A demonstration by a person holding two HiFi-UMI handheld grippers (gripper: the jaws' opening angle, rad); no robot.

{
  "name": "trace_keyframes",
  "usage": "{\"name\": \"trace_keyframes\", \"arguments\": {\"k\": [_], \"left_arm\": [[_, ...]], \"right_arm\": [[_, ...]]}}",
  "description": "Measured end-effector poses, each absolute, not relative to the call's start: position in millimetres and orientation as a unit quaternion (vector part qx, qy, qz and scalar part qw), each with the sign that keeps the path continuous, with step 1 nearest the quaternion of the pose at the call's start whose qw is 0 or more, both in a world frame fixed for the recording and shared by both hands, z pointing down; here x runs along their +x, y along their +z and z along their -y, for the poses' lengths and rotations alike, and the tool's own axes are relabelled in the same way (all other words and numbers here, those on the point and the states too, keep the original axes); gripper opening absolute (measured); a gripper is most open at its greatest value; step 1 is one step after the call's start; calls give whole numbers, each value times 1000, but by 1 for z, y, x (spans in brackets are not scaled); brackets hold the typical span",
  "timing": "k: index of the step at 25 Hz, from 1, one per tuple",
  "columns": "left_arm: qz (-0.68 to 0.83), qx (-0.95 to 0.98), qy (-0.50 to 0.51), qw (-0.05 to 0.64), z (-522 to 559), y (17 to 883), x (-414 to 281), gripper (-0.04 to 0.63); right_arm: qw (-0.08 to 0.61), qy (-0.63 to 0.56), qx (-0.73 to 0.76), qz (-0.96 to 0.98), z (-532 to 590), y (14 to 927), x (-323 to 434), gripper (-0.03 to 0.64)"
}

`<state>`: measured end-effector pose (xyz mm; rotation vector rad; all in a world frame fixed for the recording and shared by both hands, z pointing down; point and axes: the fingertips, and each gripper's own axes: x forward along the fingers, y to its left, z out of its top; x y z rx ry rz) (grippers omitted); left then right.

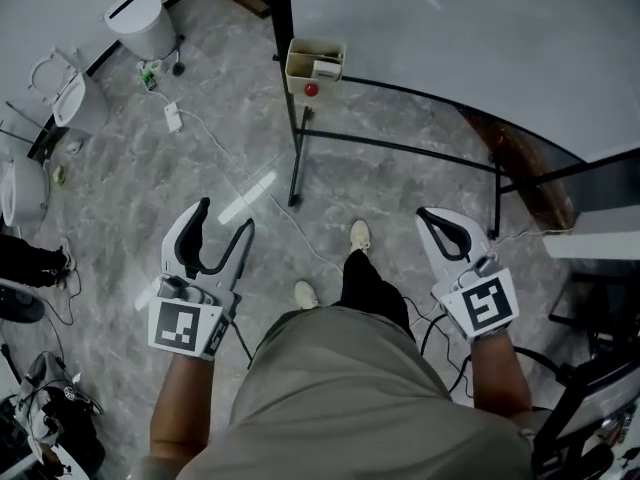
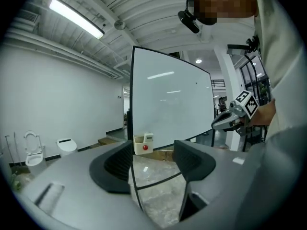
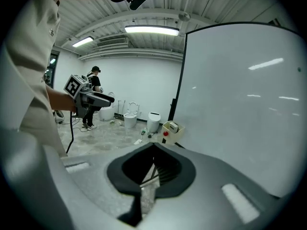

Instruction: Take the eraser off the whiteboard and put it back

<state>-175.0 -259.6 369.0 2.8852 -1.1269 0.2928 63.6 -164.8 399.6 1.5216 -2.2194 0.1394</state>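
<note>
The whiteboard (image 1: pixel 470 38) stands ahead on a black frame. A cream box (image 1: pixel 315 65) hangs at its lower left corner, with a red knob on its front and a white eraser (image 1: pixel 326 68) inside. That box (image 2: pixel 142 146) shows between the left jaws, far off, with the eraser (image 2: pixel 148 138) sticking up from it. The right gripper view has the box (image 3: pixel 171 129) well beyond the jaws. My left gripper (image 1: pixel 227 218) is open and empty. My right gripper (image 1: pixel 430 216) is shut with nothing in it. Both hang in front of the person's body, well short of the board.
The board's black stand leg (image 1: pixel 297 153) and crossbar run between the grippers and the box. Toilets (image 1: pixel 72 96) and a white bin (image 1: pixel 142 23) sit at the left, with a power strip (image 1: pixel 172 118) and cables on the marble floor. A person (image 3: pixel 94 96) stands in the background.
</note>
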Motion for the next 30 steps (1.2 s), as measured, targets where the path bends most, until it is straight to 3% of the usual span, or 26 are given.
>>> {"name": "trace_keyframes", "arguments": {"k": [6, 9, 15, 21, 30], "left_arm": [[326, 938, 114, 37, 198, 389, -205, 253], [301, 946, 117, 40, 172, 396, -202, 194], [296, 950, 92, 37, 123, 381, -192, 6], [278, 955, 102, 1, 35, 362, -141, 6], [316, 944, 91, 17, -145, 359, -67, 6]], "right_arm": [[228, 73, 559, 794, 105, 400, 27, 2], [235, 67, 554, 796, 83, 395, 21, 2], [224, 42, 535, 813, 47, 382, 9, 3], [196, 29, 515, 834, -28, 378, 33, 3], [174, 17, 466, 867, -179, 394, 93, 3]]}}
